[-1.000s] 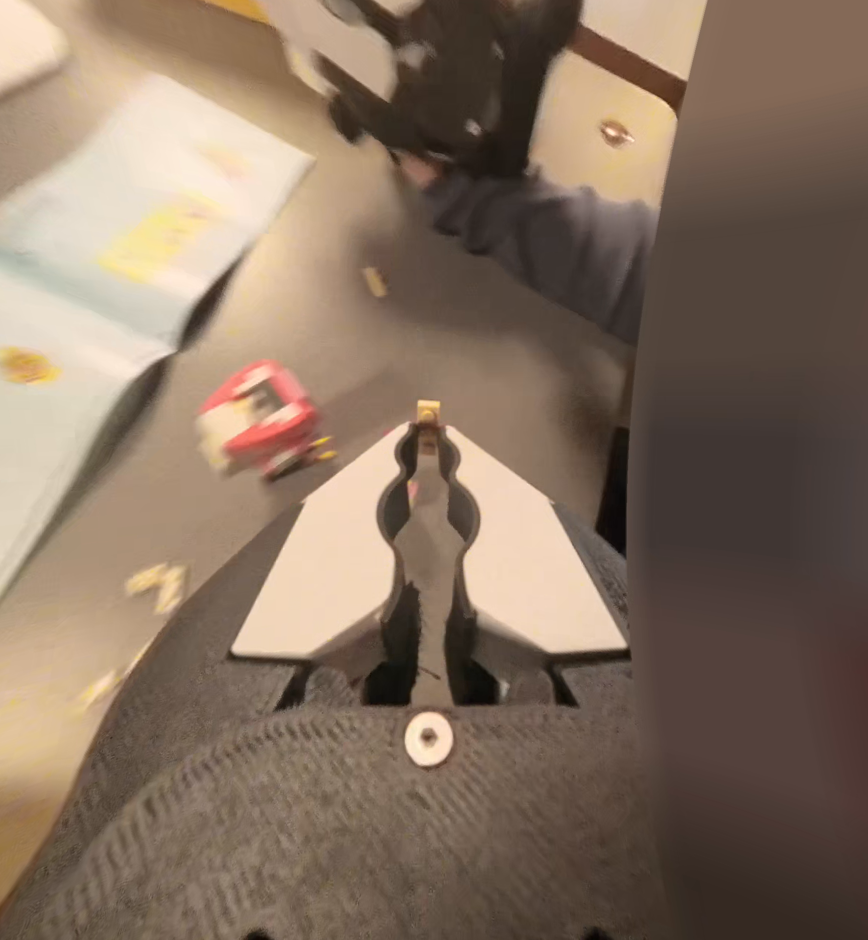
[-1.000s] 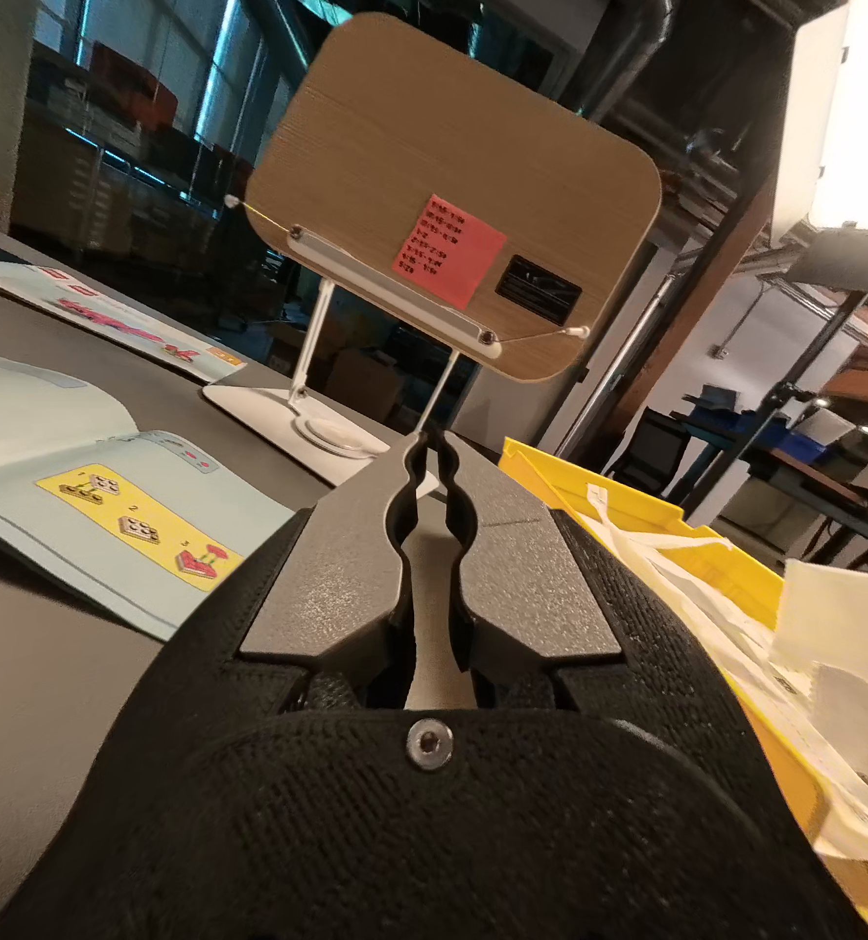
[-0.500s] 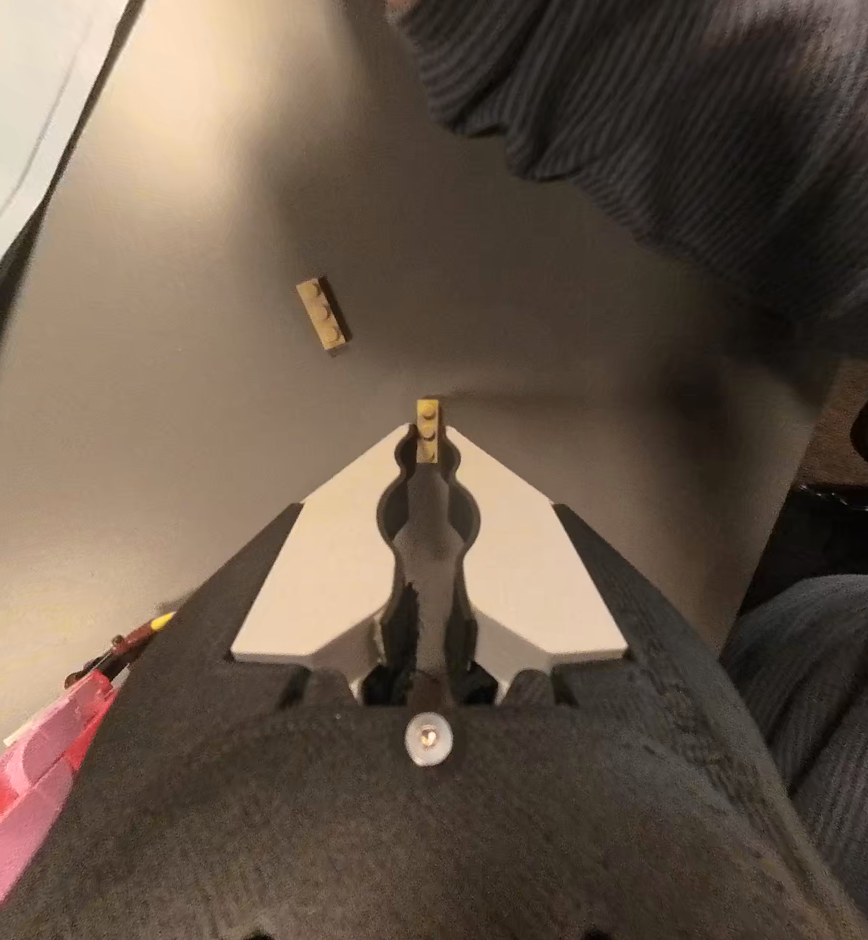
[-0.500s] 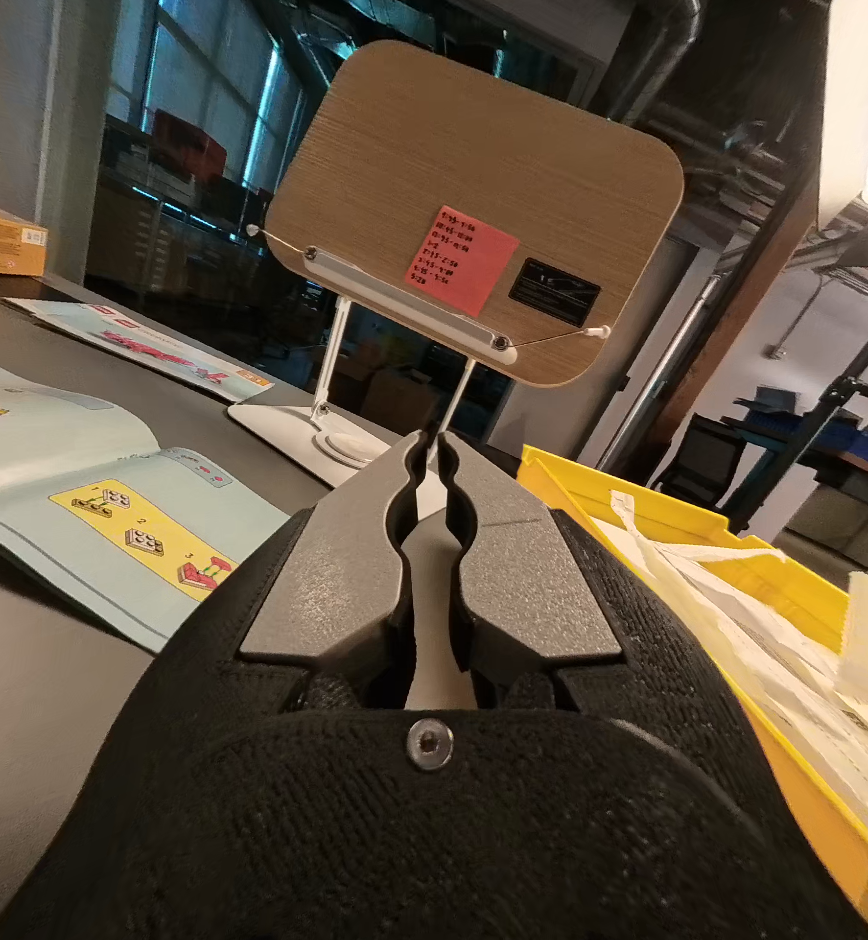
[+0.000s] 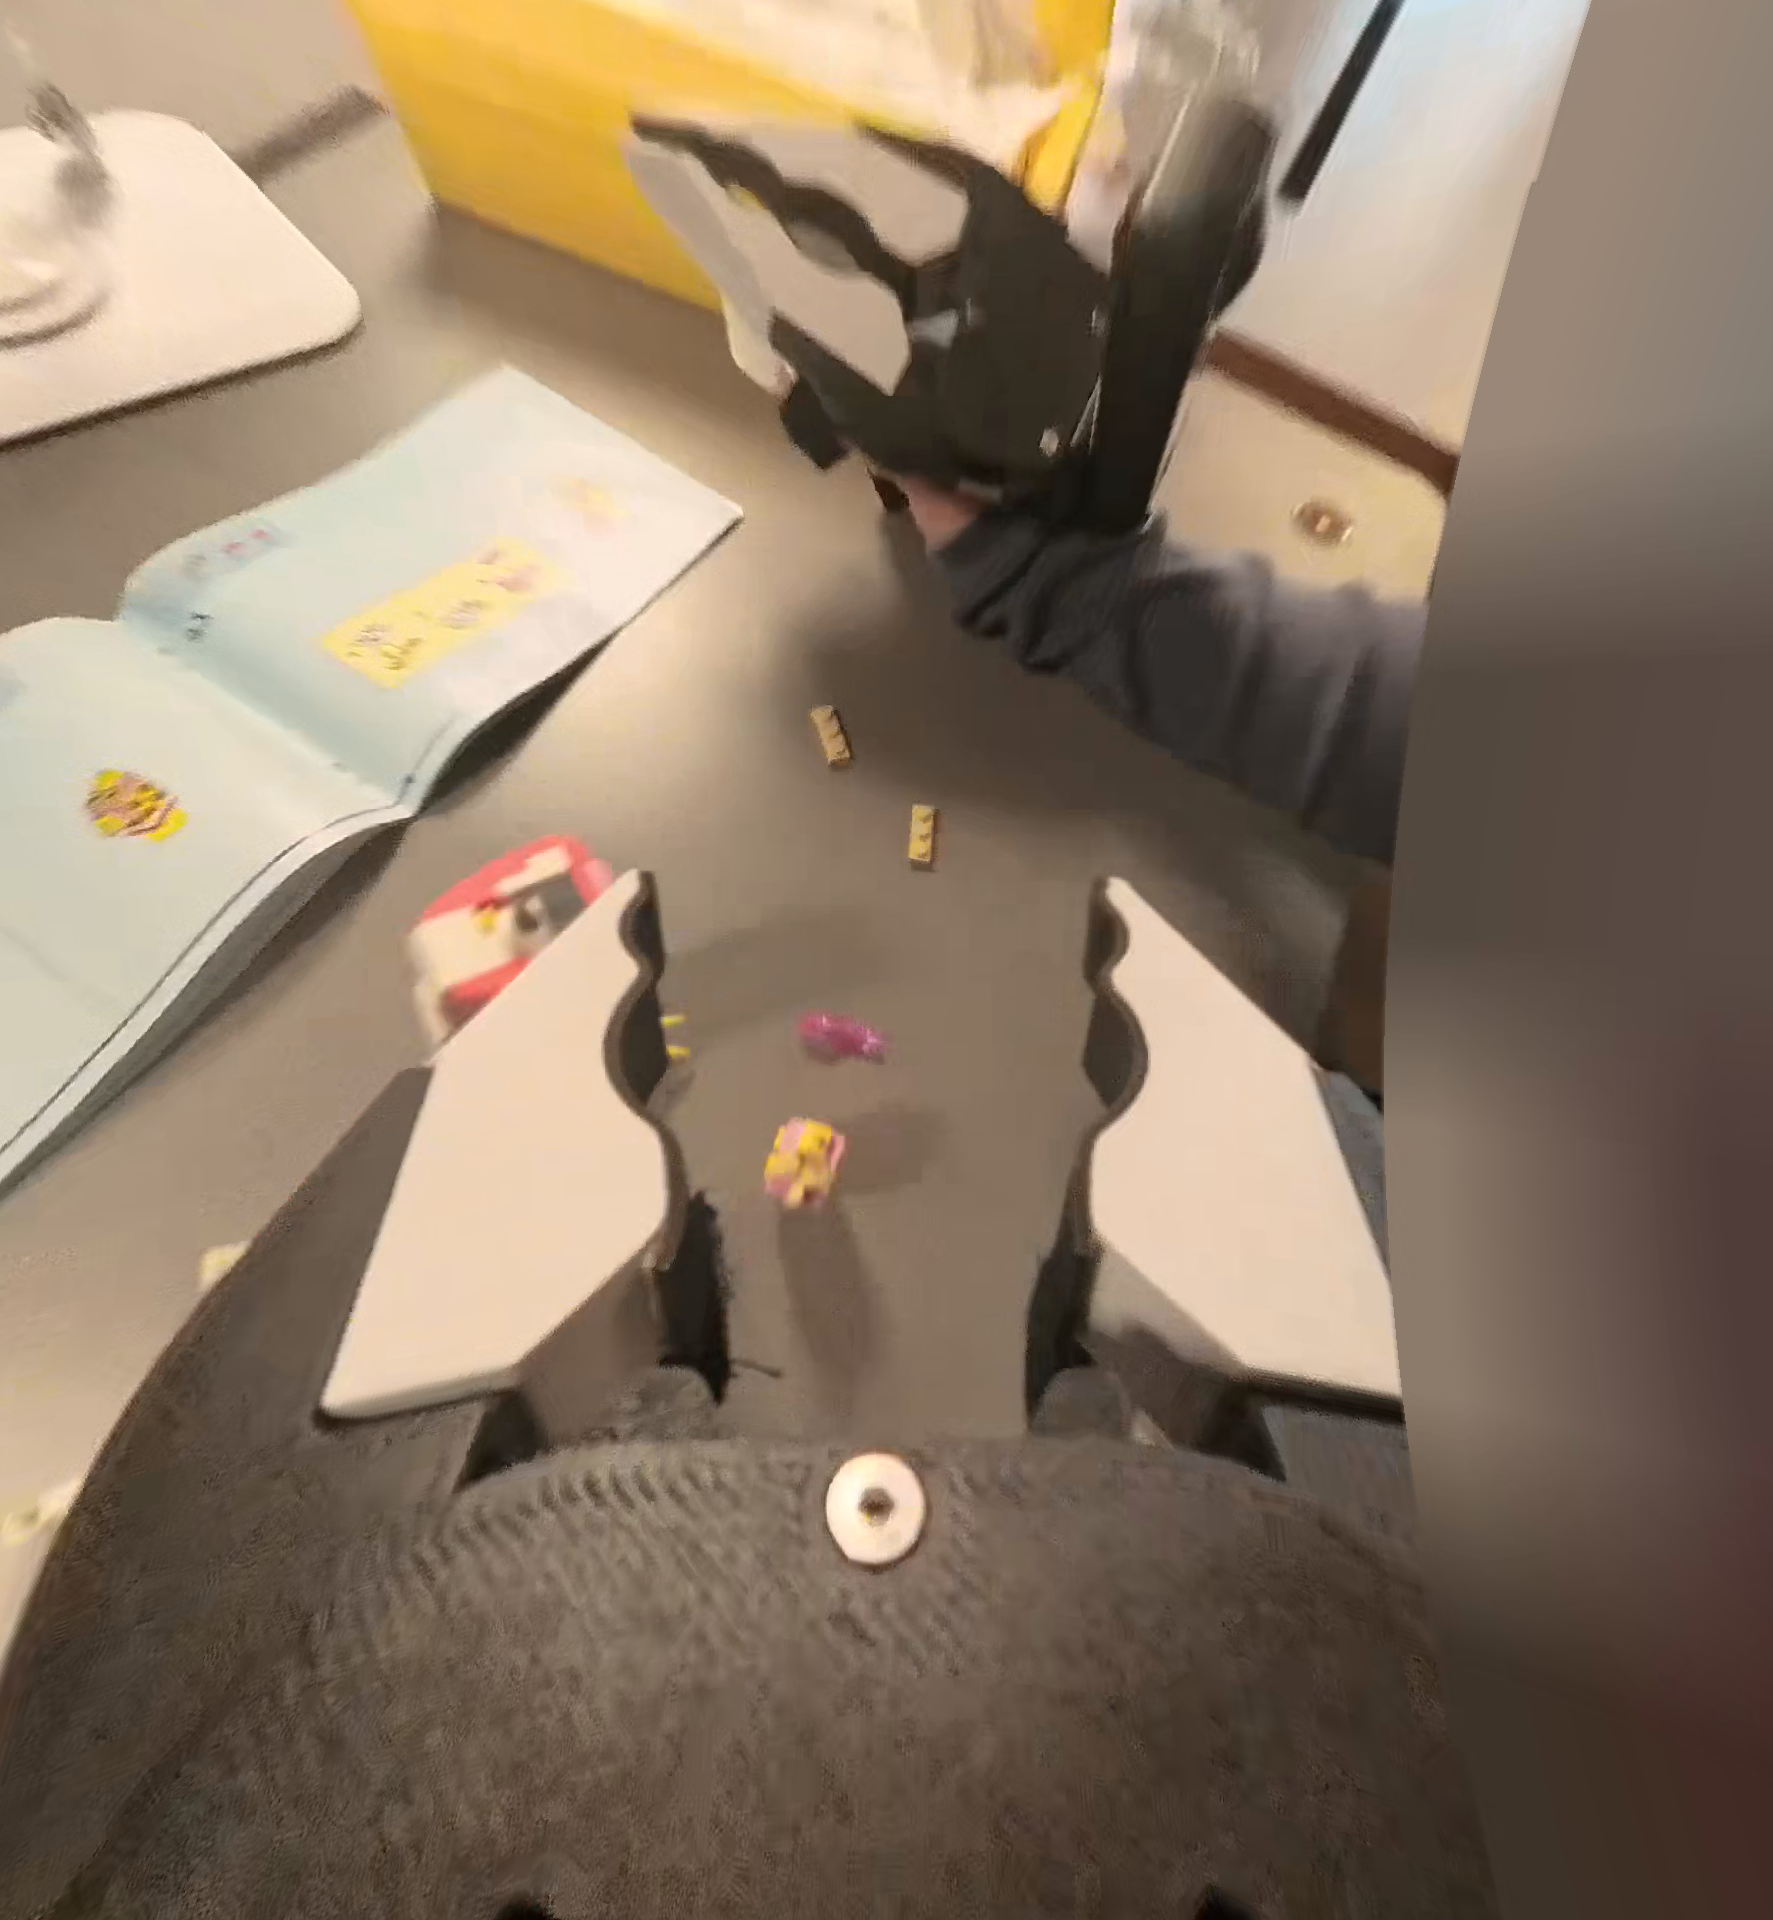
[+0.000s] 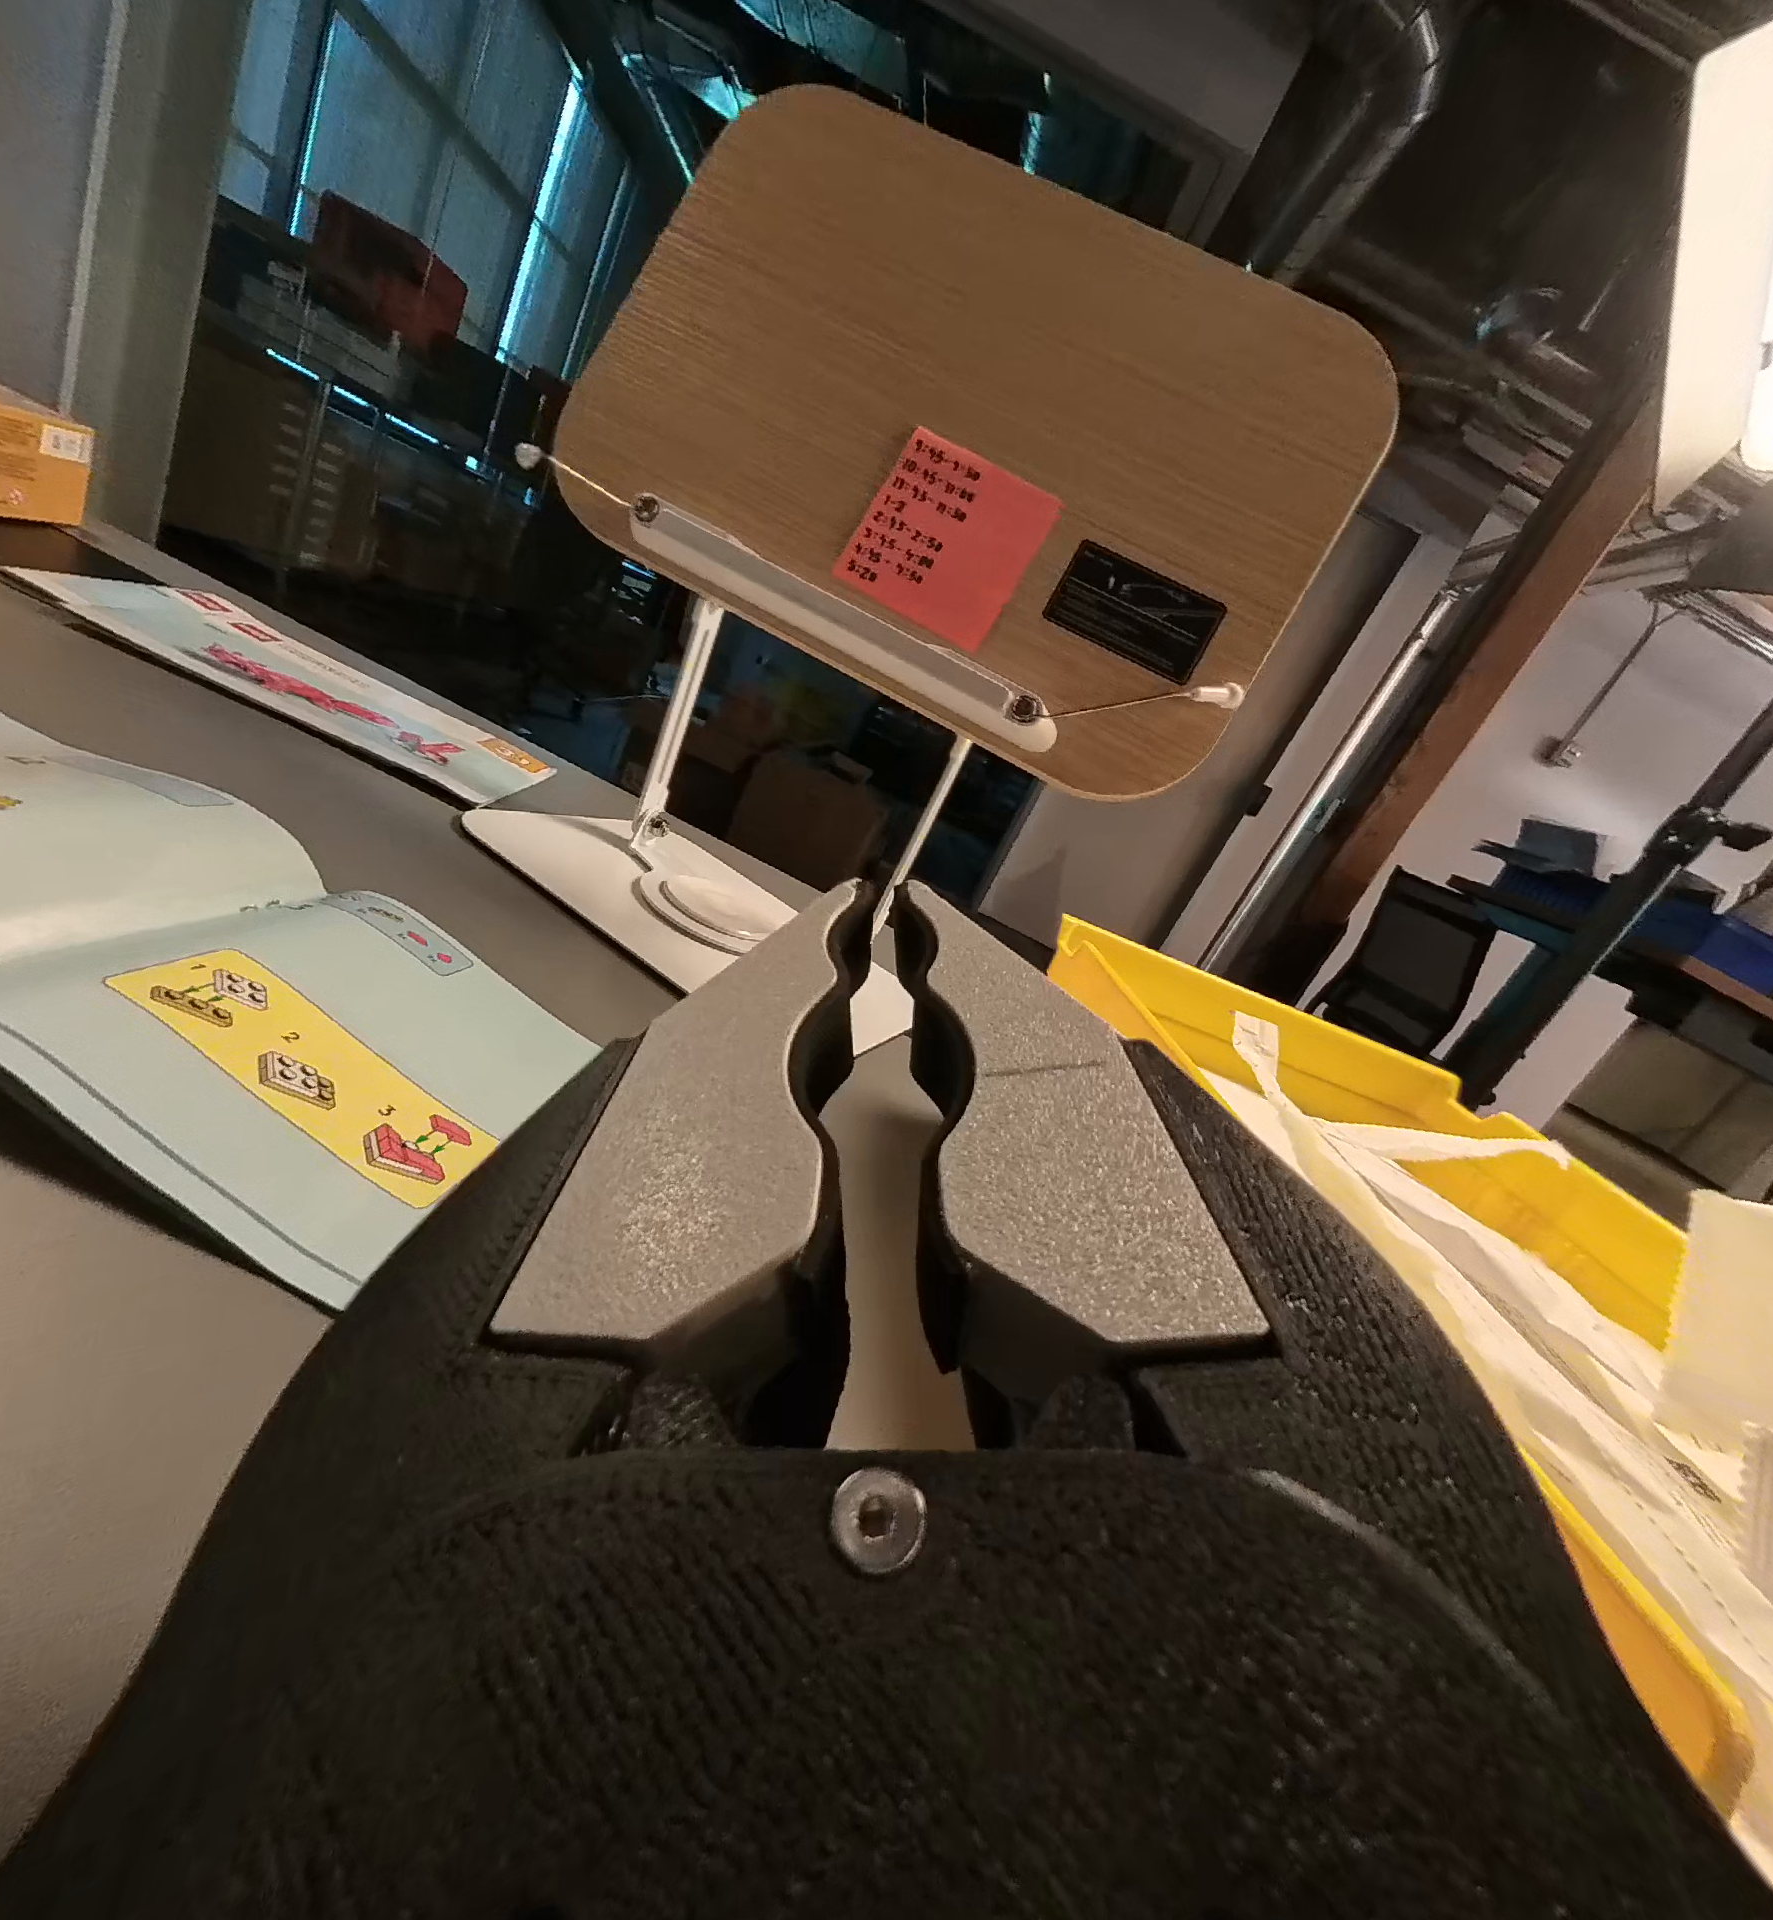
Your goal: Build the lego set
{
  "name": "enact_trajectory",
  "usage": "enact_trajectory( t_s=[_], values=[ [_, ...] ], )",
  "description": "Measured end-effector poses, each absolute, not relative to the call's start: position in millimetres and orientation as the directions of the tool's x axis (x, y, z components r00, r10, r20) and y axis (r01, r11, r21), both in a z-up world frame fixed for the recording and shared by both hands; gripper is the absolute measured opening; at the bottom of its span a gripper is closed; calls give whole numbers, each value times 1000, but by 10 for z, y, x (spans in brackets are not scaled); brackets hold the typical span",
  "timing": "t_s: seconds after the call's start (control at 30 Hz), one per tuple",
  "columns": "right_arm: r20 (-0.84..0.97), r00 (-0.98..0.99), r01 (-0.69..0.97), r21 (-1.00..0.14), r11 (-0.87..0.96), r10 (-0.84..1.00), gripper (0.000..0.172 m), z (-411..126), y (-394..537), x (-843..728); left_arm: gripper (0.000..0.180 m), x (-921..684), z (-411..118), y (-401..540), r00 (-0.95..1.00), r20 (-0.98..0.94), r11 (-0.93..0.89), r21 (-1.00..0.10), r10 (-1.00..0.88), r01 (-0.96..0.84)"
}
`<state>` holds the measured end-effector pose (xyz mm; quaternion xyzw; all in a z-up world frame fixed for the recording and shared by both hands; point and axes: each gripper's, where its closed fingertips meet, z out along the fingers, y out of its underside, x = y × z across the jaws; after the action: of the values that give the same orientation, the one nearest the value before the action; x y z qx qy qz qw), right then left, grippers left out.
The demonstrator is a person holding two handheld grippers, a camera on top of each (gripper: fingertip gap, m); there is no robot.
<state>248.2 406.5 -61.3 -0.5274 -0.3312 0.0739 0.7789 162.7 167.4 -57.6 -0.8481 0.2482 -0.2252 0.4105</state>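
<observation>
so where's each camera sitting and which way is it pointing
Left wrist view: on the left gripper, tilted down at the dark table and two tan bricks; its open fingers, the right gripper and a sleeve show.
Right wrist view: low on the right gripper, facing a wooden book stand; its shut fingers show.
Shared: open booklet, yellow bin.

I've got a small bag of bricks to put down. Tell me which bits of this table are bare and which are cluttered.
Bare: the dark tabletop between the open booklet and the sleeve; also between booklet and white stand base. Crowded: between the open left gripper fingers, with two tan plates, a magenta piece, a pink-yellow piece and the red-white build.
</observation>
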Motion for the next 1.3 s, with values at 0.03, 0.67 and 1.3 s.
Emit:
enact_trajectory(
  t_s=[0.03,0.67,1.3],
  values=[
    [450,765,245,-865,438,460,1,-618,4058,2473,82,1500,-461,1597,783,191,-527,-827,-592,-197],
    [544,783,414,-818,398,302,1,-694,4175,2583,29,-1881,-559,675,991,112,-697,-705,75,133],
    [429,895,379,-877,295,124,0,-621,4251,3011,9,-1793,-1449,959,931,150,-912,-300,-334,-279]
  ],
)
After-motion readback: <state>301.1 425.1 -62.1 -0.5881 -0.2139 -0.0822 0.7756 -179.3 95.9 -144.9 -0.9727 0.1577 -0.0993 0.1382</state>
